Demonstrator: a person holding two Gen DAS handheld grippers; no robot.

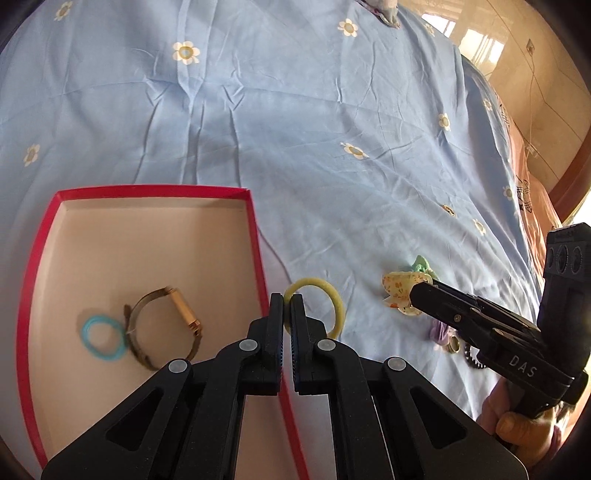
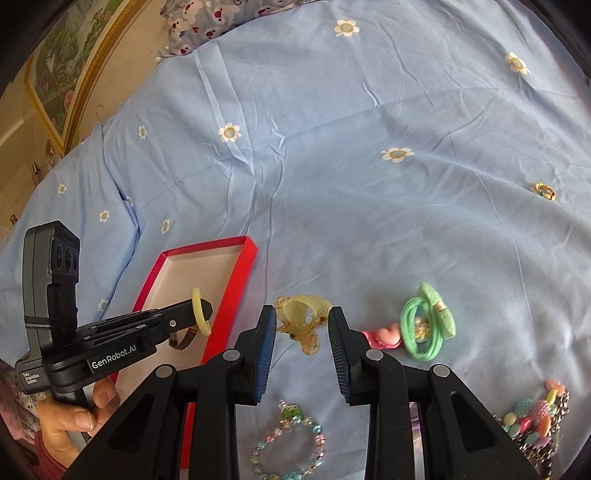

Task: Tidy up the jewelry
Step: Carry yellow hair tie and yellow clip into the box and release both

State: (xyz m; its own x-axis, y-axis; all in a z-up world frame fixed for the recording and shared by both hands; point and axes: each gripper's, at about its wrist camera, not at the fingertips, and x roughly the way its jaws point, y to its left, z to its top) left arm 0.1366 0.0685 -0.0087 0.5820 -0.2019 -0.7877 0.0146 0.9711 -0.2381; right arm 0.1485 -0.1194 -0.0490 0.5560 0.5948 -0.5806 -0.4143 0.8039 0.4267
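Observation:
My left gripper (image 1: 287, 308) is shut on a yellow hair tie (image 1: 334, 301) and holds it over the right rim of the red box (image 1: 255, 236). The hair tie also shows in the right wrist view (image 2: 201, 312). Inside the box lie a blue elastic ring (image 1: 100, 338) and a gold watch (image 1: 166, 325). My right gripper (image 2: 303, 321) is open, its fingers on either side of a yellow floral hair claw (image 2: 304, 317) on the blue bedsheet. The claw also shows in the left wrist view (image 1: 399, 291).
On the sheet lie green hair ties (image 2: 424, 325), a pink clip (image 2: 384, 338), a beaded bracelet (image 2: 291, 446), a pile of colourful beads (image 2: 535, 417) and a small multicolour ring (image 2: 545, 190). A pillow (image 2: 207, 26) lies at the far end.

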